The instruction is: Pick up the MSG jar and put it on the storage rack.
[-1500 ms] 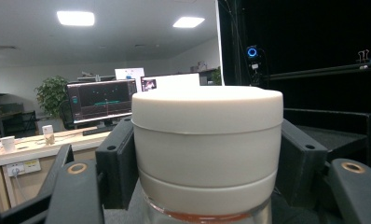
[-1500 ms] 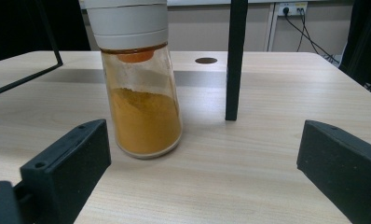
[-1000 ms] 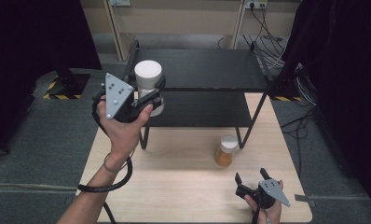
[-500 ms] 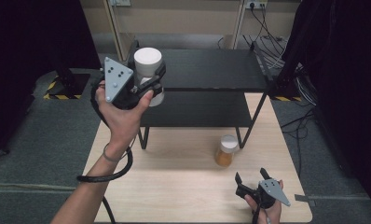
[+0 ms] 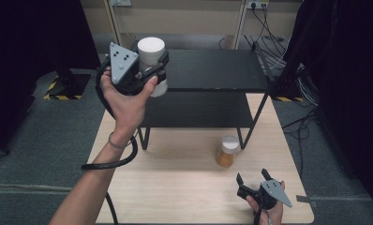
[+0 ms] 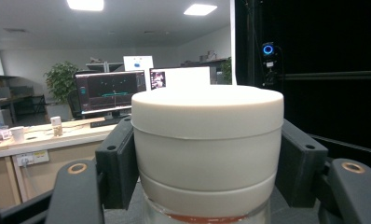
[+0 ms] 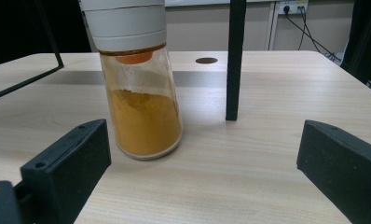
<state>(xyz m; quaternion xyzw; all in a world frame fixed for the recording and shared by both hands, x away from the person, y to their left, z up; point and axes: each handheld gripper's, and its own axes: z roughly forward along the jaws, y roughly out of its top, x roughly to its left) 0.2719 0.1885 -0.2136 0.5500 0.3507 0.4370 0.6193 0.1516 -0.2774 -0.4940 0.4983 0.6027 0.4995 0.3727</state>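
Observation:
My left gripper (image 5: 156,70) is shut on a white-capped jar (image 5: 152,58), held in the air above the left end of the black two-tier shelf (image 5: 212,70). The left gripper view has the jar's white cap (image 6: 207,140) clamped between both black jaws, with a little red content showing at the bottom. A second jar (image 5: 227,151) with a white cap and orange powder stands on the wooden table (image 5: 175,187) beside the shelf's front right leg. My right gripper (image 5: 253,179) rests low at the table's front right, open, its jaws pointing at that orange jar (image 7: 139,88).
The shelf's front right leg (image 7: 235,60) stands just right of the orange jar. The shelf's top and lower tiers are bare. A cable (image 5: 107,164) loops from the left gripper under the forearm. Grey floor (image 5: 39,126) surrounds the table, with cables (image 5: 273,28) at the back.
My left gripper has lifted the white-capped jar upward and slightly back, from the lower tier's level to above the top tier's left end. The right gripper has stayed still.

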